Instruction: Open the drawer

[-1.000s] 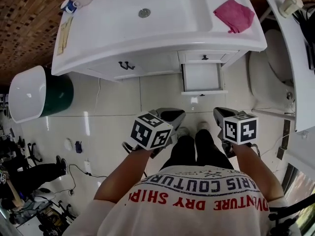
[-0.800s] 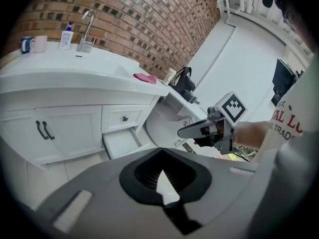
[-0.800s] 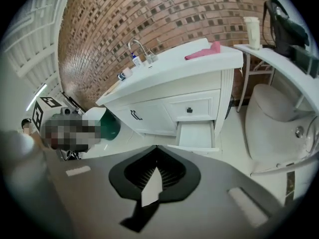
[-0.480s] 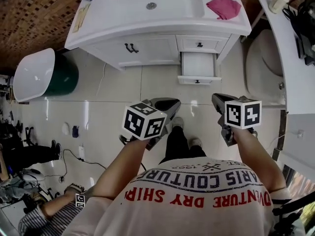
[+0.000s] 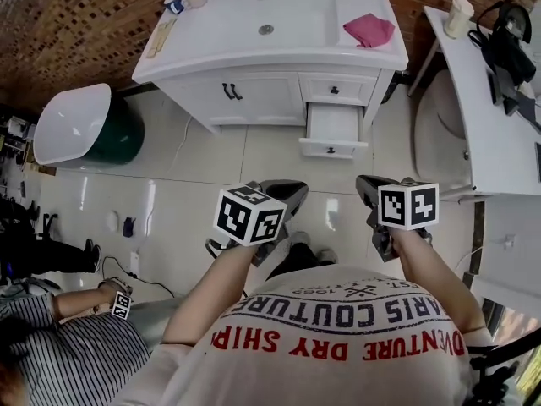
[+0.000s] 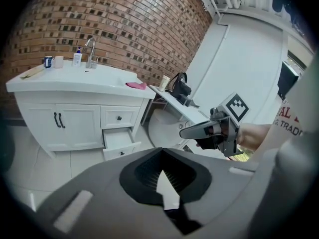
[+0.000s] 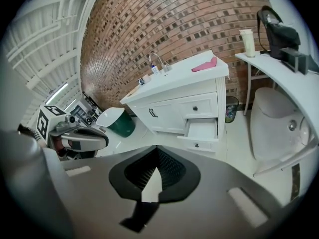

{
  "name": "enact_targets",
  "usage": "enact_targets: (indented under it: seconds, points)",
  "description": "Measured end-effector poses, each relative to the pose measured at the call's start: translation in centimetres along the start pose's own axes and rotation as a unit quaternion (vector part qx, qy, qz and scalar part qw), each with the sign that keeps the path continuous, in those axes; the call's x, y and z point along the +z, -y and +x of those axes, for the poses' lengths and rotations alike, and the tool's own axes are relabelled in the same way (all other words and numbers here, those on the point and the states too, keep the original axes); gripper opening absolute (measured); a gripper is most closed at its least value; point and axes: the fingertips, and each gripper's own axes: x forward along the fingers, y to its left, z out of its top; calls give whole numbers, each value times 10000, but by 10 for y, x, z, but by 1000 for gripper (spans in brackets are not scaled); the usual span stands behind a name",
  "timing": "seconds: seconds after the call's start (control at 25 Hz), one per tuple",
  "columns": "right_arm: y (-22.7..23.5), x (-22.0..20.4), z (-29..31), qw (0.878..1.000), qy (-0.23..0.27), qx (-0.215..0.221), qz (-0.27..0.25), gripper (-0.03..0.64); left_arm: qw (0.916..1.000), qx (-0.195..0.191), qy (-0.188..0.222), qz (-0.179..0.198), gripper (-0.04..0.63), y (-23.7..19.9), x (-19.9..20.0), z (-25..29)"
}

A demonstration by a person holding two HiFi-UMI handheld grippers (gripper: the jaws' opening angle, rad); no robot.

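Observation:
The white vanity (image 5: pixel 254 53) stands at the top of the head view. Its lower right drawer (image 5: pixel 332 134) is pulled out and looks empty; it also shows as the drawer (image 6: pixel 118 139) and the drawer (image 7: pixel 202 131) in the gripper views. The small drawer above it (image 5: pixel 336 90) is closed. My left gripper (image 5: pixel 292 191) and right gripper (image 5: pixel 365 184) hang over the floor tiles, well short of the drawer, both shut and holding nothing. In their own views, the left gripper (image 6: pixel 160 151) and right gripper (image 7: pixel 157 148) have their jaws together.
A pink cloth (image 5: pixel 368 30) lies on the vanity top by the basin. A toilet (image 5: pixel 439 125) and a white side shelf (image 5: pixel 499 117) are at the right. A green bin with a white lid (image 5: pixel 76 129) stands at the left. A person in a striped shirt (image 5: pixel 51 345) sits at the lower left.
The view has drawn back from the vanity, which now looks smaller and farther. Both grippers have lifted and come away from the open drawer. The person in stripes has come into view.

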Motion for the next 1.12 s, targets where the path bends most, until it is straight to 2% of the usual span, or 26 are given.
enact_targets:
  seconds: [0.6, 1.12]
  points:
    - [-15, 6, -11, 9992, 52, 7, -391, 6, 9996, 1, 40, 288, -6, 15, 13, -4]
    - [-25, 3, -11, 9987, -15, 107, -507, 6, 9995, 45, 7, 301, -7, 18, 8, -8]
